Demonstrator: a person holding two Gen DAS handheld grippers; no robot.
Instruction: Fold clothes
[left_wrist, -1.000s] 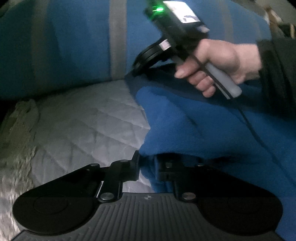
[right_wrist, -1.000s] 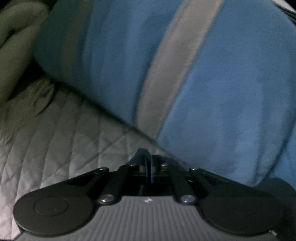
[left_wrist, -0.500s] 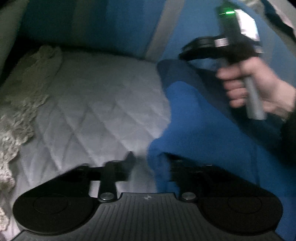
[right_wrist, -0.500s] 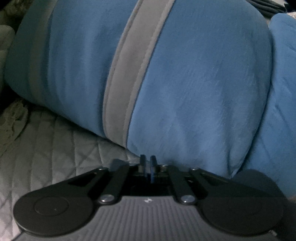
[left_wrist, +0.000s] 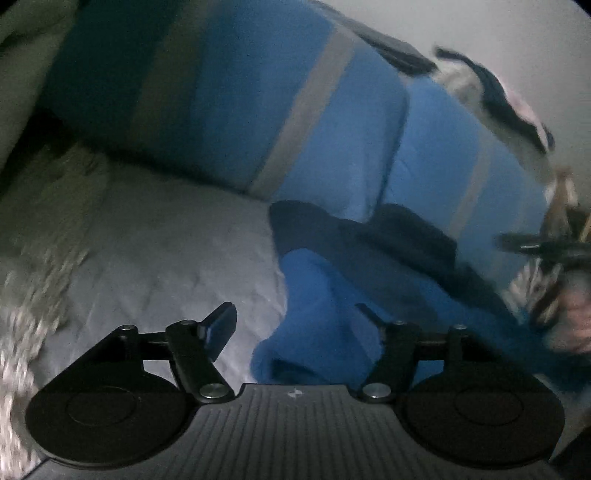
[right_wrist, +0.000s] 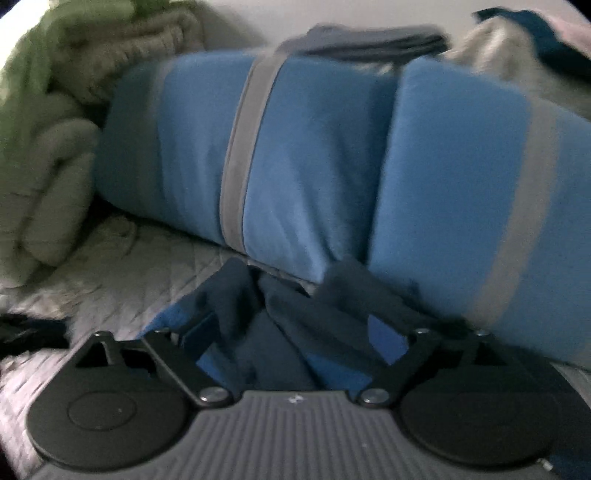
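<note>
- Left wrist view: the left gripper (left_wrist: 295, 321) fills the bottom of the frame, fingers spread wide and released; a rounded fold of the blue garment (left_wrist: 317, 314) bulges up between them, with nothing clamped.
- The garment is bright blue fleece-like cloth with a darker navy part (left_wrist: 369, 236) lying over it toward frame centre, rumpled, not flat.
- It rests on a pale quilted cover (left_wrist: 166, 251), which takes the lower left; a fringed cream throw (left_wrist: 33, 280) blurs along the left edge.
- At the right edge a hand (left_wrist: 572, 321) shows, blurred.
- Right wrist view: the right gripper (right_wrist: 295, 332) is also spread open, its fingers on either side of the garment's creased navy cloth (right_wrist: 280, 317), with bright blue patches showing through.
- Behind, across mid-frame in both views, lie blue cushions (right_wrist: 314, 155) with grey stripes.
- Upper left holds green-grey bedding (right_wrist: 48, 122); dark clothes (right_wrist: 369, 37) sit on the cushions at top.
</note>
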